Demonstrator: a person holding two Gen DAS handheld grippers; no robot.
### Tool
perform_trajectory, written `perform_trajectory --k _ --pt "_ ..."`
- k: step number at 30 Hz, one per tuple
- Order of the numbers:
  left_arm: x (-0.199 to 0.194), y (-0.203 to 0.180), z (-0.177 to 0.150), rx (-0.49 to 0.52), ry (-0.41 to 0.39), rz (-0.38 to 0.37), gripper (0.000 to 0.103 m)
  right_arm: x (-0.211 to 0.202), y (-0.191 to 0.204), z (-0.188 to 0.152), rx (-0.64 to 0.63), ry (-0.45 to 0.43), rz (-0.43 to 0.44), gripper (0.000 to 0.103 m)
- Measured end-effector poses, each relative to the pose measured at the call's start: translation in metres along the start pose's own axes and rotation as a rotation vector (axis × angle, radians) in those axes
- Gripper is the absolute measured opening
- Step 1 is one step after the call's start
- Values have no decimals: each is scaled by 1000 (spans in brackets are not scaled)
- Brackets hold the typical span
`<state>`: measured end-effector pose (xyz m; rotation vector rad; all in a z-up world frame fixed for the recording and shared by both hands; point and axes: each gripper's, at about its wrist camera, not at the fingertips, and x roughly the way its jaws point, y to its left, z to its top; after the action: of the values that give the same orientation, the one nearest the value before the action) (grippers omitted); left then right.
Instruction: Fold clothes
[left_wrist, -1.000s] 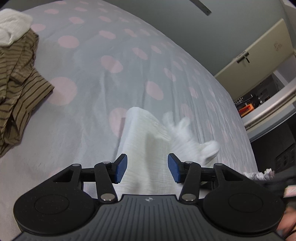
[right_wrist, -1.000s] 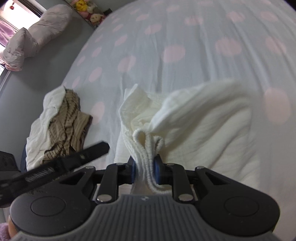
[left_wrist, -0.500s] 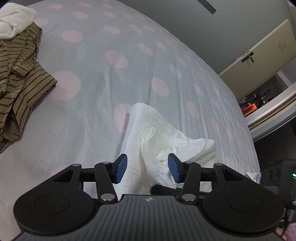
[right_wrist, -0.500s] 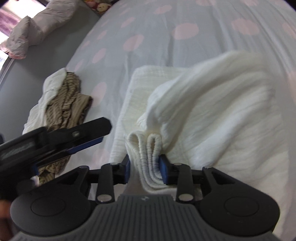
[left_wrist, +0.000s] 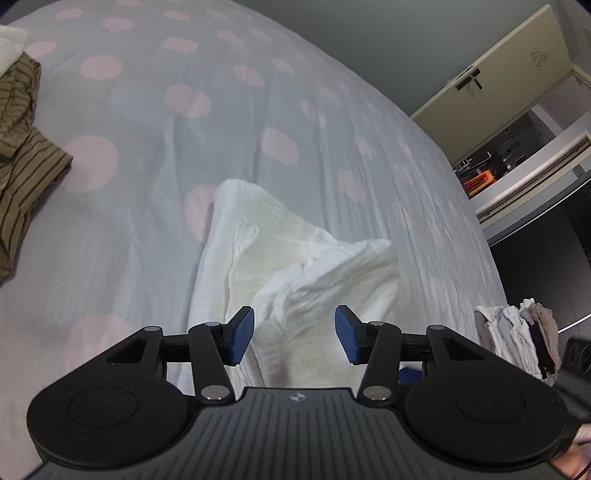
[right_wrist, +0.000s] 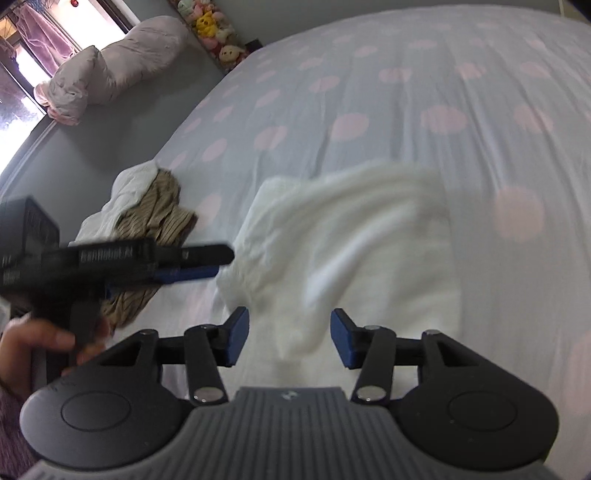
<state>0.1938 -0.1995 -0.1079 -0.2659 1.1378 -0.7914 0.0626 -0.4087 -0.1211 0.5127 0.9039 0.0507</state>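
Observation:
A white ribbed garment (left_wrist: 295, 266) lies partly folded on the spotted bed sheet (left_wrist: 155, 122). In the right wrist view it (right_wrist: 354, 243) is blurred, a fold of it in motion. My left gripper (left_wrist: 294, 339) is open and empty just above the garment's near edge. It also shows from the side in the right wrist view (right_wrist: 192, 266), at the garment's left edge. My right gripper (right_wrist: 284, 339) is open and empty over the garment's near part.
A brown striped garment (left_wrist: 18, 147) on white cloth lies at the bed's left; it also shows in the right wrist view (right_wrist: 159, 221). A stack of folded clothes (left_wrist: 517, 339) sits at the right. An open cabinet (left_wrist: 517, 140) stands beyond. A rolled quilt (right_wrist: 110, 77) lies on the floor.
My right gripper has opened and let go of the white garment's bunched edge, and the fold is dropping onto the rest. My left gripper stayed open and drew back slightly.

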Motion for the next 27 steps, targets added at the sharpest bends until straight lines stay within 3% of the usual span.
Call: perform_trajectory --k 6,17,22,27 --pt "0 -4 -12 -13 74 13 45 12 7 -21 -22 30 3 52" --pt "36 -2 -24 -66 264 80 45 13 -4 -30 -7 25 14 52" --pt "53 1 -24 -85 290 133 43 12 -15 -35 30 34 27 52" --pt "54 -6 -25 -36 273 174 41 9 -22 -39 46 35 43 54"
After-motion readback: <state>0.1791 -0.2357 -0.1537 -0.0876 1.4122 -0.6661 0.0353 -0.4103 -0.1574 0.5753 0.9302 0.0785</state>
